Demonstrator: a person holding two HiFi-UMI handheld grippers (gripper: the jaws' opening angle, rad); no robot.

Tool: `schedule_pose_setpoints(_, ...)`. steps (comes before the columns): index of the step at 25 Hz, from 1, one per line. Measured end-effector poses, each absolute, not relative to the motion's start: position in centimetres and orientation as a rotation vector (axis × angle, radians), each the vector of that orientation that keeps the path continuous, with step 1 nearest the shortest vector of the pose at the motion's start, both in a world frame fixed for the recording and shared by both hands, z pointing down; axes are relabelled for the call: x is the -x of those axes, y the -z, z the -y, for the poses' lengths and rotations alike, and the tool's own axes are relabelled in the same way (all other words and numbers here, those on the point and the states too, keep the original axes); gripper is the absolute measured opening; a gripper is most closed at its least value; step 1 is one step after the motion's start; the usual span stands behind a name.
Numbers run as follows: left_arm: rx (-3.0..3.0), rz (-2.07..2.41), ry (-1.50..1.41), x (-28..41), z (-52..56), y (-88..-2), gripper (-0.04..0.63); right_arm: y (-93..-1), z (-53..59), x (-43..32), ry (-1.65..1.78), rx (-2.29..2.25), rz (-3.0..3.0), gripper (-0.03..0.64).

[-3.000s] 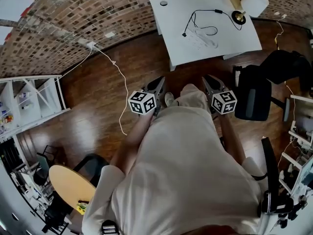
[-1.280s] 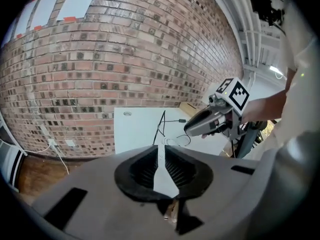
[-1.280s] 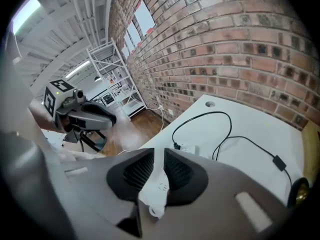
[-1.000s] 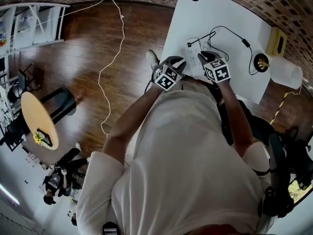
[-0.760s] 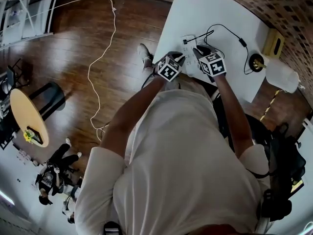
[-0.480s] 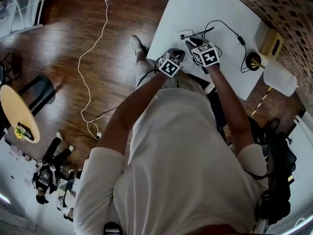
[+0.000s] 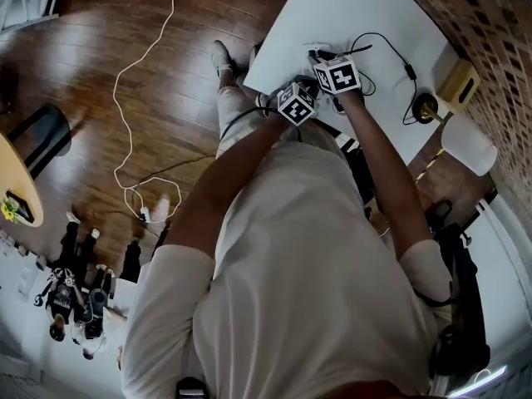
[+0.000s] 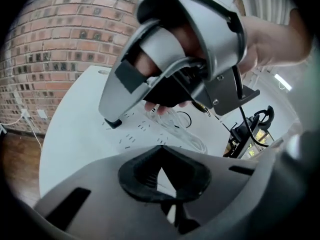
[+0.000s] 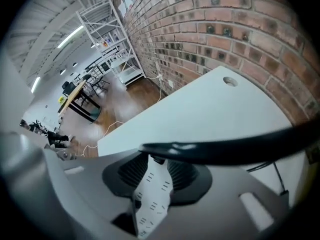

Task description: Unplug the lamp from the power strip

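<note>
A white power strip [image 9: 150, 194] lies on the white table [image 7: 291, 32]. My right gripper [image 7: 321, 56] stands over it with its jaws opening. The strip shows between them, untouched by the pads. A black cable [image 9: 225, 146] crosses just ahead of the right gripper [image 9: 152, 184]. The gold lamp base [image 7: 428, 106] and its white shade [image 7: 468, 146] stand at the table's right end, with the cable [image 7: 386, 44] running toward the strip. My left gripper [image 7: 305, 84] is shut beside the right one, near the table's front edge. In the left gripper view the strip [image 8: 137, 131] lies under the right gripper's fingers [image 8: 130, 79].
A brick wall [image 7: 490, 32] backs the table. A yellowish box [image 7: 460, 80] stands beside the lamp. A white cord [image 7: 125, 73] trails over the wooden floor on the left. A black chair [image 7: 449, 248] is at my right. The table has a cable hole [image 9: 229, 81].
Both grippers have moved forward from in front of the person onto the table, over the power strip. The table now sits closer and higher in the head view.
</note>
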State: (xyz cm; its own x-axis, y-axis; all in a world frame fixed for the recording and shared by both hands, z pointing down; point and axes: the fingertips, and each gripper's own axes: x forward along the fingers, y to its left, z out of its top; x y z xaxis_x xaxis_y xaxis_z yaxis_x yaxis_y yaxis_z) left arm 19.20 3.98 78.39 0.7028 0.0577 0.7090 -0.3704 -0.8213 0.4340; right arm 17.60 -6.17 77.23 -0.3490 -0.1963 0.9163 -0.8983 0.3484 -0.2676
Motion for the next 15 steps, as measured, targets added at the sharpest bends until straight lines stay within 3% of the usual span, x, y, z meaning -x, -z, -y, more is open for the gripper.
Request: schedule_pose_setpoints(15, -2.439, 0.287, -1.077, -19.3, -4.1, -78.7, 0.003, -78.4, 6.3, -17.6, -1.105, -1.063, 1.643, 0.064)
